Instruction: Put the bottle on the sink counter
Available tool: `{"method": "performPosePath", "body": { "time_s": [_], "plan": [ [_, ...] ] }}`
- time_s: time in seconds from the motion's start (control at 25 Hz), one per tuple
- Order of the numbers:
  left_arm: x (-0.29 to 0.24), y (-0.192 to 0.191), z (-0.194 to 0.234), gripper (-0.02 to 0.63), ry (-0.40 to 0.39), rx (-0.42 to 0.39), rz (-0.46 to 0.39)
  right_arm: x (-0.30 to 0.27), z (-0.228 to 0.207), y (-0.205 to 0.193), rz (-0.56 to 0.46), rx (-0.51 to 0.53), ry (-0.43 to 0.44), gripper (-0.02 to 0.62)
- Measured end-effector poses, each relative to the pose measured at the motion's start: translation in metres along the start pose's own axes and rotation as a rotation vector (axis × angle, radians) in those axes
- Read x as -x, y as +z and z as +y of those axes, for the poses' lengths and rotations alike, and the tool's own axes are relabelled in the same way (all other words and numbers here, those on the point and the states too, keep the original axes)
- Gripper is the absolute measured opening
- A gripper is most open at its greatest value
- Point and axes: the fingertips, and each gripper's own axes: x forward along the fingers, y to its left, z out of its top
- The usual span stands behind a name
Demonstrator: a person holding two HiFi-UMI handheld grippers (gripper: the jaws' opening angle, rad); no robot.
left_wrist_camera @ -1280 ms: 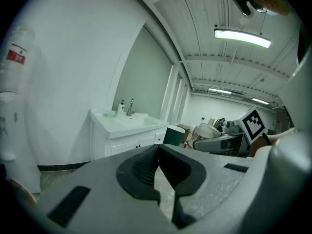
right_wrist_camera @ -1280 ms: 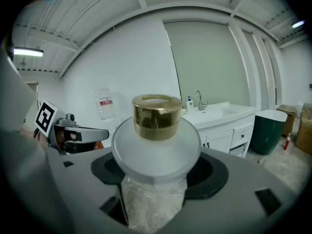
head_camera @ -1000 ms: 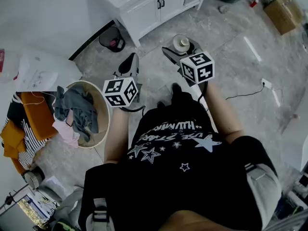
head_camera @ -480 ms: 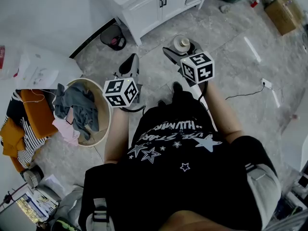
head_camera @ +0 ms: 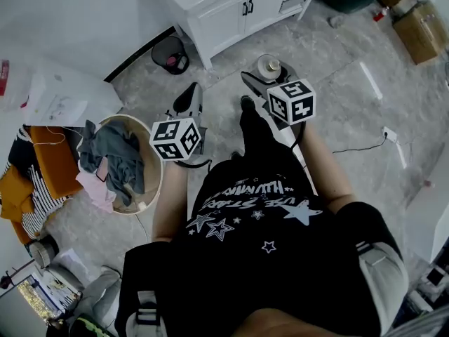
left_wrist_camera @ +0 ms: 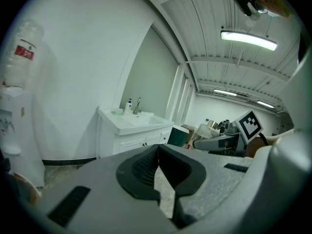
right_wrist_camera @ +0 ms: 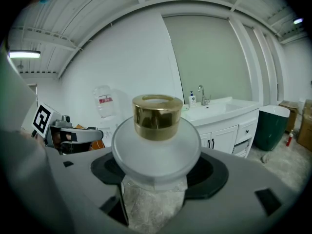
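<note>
Your right gripper (right_wrist_camera: 155, 182) has its fingers (right_wrist_camera: 101, 169) closed on the frosted body of the bottle (right_wrist_camera: 156, 133), gold cap up, which looks meant to keep it upright for the carry. It hangs over the floor (head_camera: 337, 83), well apart from the sink desk (right_wrist_camera: 222, 107) ahead. Your left gripper (left_wrist_camera: 158, 172) has its fingers (left_wrist_camera: 141, 172) pressed together on nothing, apparently just held aside; the desk's front edge looks bare enough to land on.
</note>
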Motion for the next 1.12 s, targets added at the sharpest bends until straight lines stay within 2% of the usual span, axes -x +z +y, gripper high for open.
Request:
{"method": "performPosePath", "body": {
  "time_s": [0.36, 1.12],
  "plan": [
    [-0.055, 0.025, 0.056, 0.009, 0.088, 0.014, 0.004, -0.088, -0.038, 0.038, 0.003, 0.01, 0.077, 0.324],
    [-0.229, 0.11, 0.124, 0.009, 0.172, 0.01, 0.016, -0.235, -0.17, 0.139, 0.027, 0.063, 0.158, 0.324]
  ]
}}
